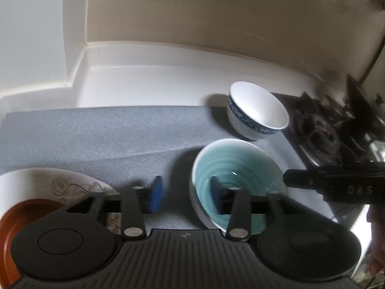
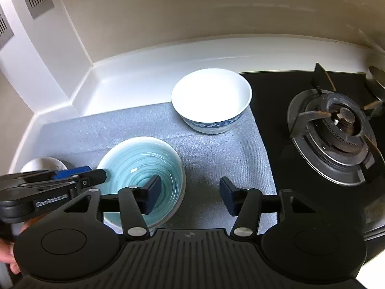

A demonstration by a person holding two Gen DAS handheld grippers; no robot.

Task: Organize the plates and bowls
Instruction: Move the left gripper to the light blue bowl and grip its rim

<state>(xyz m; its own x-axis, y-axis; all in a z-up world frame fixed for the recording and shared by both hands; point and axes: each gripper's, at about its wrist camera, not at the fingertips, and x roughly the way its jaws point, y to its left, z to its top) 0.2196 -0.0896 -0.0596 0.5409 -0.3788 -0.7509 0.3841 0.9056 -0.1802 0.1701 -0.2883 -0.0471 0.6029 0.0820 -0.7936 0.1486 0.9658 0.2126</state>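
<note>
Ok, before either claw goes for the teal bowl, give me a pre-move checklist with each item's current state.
1. Glossy teal swirl-patterned bowl upright on the grey fabric mat: ok.
2. Teal bowl empty: ok.
3. Left claw free of load: ok, nothing between its blue pads, jaws apart.
4. Right claw free of load: ok, jaws apart over bare mat, one finger above the teal bowl's rim.
5. White bowl with blue patterned band clear of the teal bowl: ok, a gap of mat shows between them.
6. Claws clear of each other: not ok, both crowd the teal bowl from opposite sides.
</note>
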